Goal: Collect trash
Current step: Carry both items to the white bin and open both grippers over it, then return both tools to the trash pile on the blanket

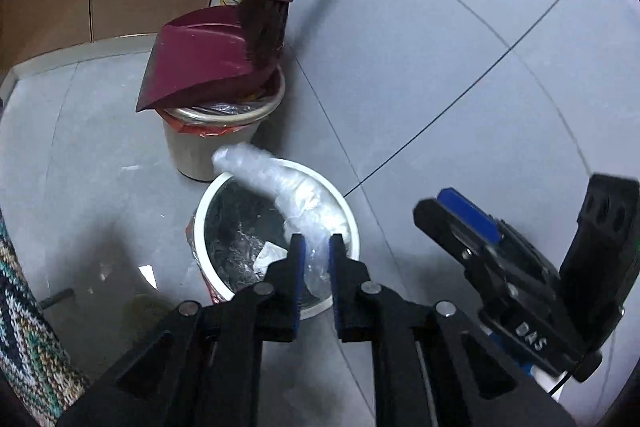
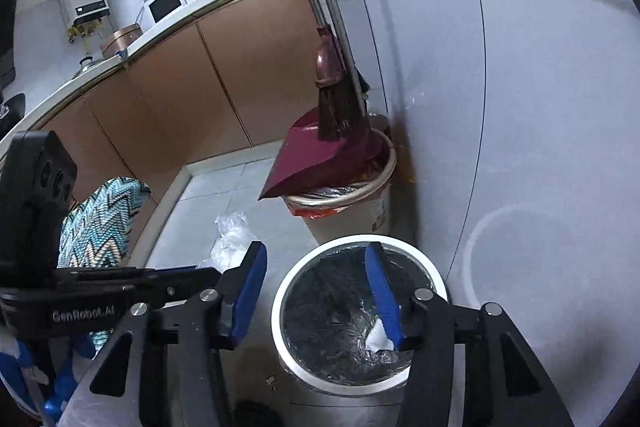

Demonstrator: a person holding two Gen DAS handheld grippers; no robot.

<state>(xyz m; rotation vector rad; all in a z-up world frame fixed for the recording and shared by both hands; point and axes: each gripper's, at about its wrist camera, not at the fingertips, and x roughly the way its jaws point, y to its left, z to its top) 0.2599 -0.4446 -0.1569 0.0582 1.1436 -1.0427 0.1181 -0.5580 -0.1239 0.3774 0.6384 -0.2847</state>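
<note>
Left gripper point(image 1: 317, 255) clamped on a crumpled clear plastic bag point(image 1: 288, 191) (white stuffing inside), held over the rim of a white trash bin point(image 1: 344, 211) lined with dark plastic. Right gripper point(image 2: 316, 291) hovering above the same bin, jaws wide apart, holding nothing. Behind, a beige bin point(image 1: 192, 151) topped by a maroon dustpan point(image 1: 196, 63) and broom point(image 1: 268, 19), on grey floor tiles.

You've got grey tile floor point(image 1: 420, 75) w/ two bins on it: white-rimmed bin point(image 1: 344, 205) frame center, beige bin point(image 1: 192, 155) just behind, upper left. Paper scrap point(image 1: 147, 275) lies lower left.
</note>
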